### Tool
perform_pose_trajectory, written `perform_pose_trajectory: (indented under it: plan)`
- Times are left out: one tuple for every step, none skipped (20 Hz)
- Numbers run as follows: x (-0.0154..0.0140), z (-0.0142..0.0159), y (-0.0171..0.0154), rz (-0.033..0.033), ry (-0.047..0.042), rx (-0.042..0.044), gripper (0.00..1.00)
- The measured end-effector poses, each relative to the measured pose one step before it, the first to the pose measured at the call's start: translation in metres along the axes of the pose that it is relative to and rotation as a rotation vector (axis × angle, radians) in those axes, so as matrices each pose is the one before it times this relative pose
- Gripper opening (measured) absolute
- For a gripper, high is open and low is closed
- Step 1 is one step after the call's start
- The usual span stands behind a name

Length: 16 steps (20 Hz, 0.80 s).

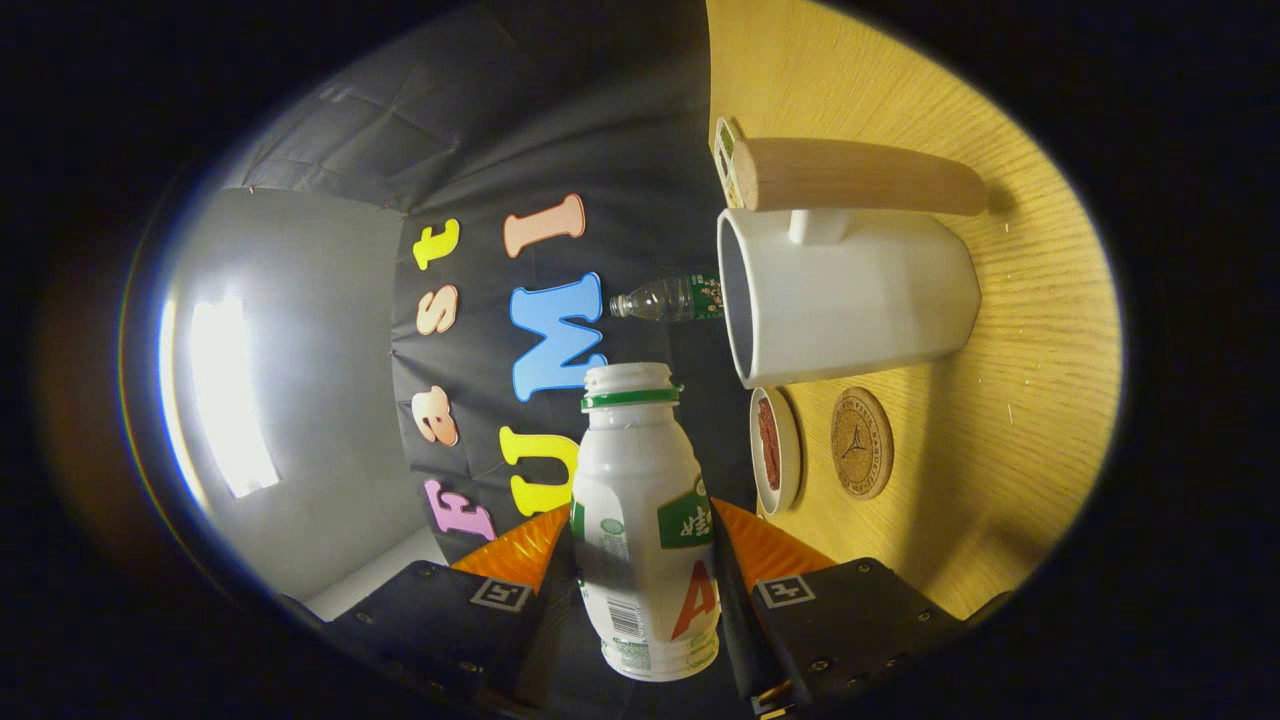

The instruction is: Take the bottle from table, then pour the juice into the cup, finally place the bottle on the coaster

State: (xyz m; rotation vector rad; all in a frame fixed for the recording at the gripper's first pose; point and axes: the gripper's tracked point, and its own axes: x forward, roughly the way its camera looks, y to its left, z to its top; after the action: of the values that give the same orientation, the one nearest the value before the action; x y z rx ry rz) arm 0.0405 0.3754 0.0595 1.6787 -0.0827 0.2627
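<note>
Fingers (645,560) pinching bottle (645,520) at mid-body, cap off, rolled sideways near cup (850,300). My read: pouring step. I'd bring neck over cup mouth, tip slowly, keep grip firm. Coaster (861,443) waits on counter (1040,400) beside cup.

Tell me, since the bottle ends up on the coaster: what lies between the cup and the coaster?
In the gripper view nothing: bare wooden table separates the white cup from the cork coaster. The gripper is shut on the white bottle.
</note>
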Motion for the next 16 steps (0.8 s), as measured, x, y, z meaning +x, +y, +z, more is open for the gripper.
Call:
perform_pose_trajectory:
  plan:
    - [-0.00173,-0.0013,-0.00021,0.00022,-0.00072,0.00801,0.67]
    - [0.00055,0.002,-0.00014,0.00153,-0.00488,0.01034,0.67]
    - [0.00163,0.00163,0.00072,0.00211,-0.00337,0.01037,0.67]
    - [-0.00013,0.00202,-0.00025,0.00004,-0.00338,0.00786,0.67]
    - [-0.00235,-0.00164,0.00013,0.00052,-0.00177,0.00439,0.67]
    - [-0.00095,0.00092,-0.0003,0.00014,-0.00096,0.00349,0.67]
    - [0.00188,-0.00054,0.00199,0.00039,-0.0004,0.0037,0.67]
    - [-0.00089,-0.00013,0.00051,0.00043,-0.0028,0.00467,0.67]
    - [0.00087,0.00216,0.00008,0.00007,-0.00355,0.00777,0.67]
    - [0.00061,-0.00013,0.00076,0.00455,-0.00136,0.00839,0.67]
    - [0.00029,-0.00052,0.00191,0.00249,-0.00432,0.00984,0.67]
    - [0.00074,0.00076,0.00018,0.00077,-0.00241,0.00945,0.67]
    - [-0.00132,0.0006,0.00006,-0.00006,-0.00211,0.00732,0.67]
    - [-0.00081,0.00026,0.00079,0.00083,-0.00275,0.00457,0.67]
    - [0.00015,0.00032,-0.00036,-0.00239,-0.00122,0.00191,0.67]
    - [0.00079,0.00124,-0.00054,-0.00182,-0.0011,0.00094,0.67]
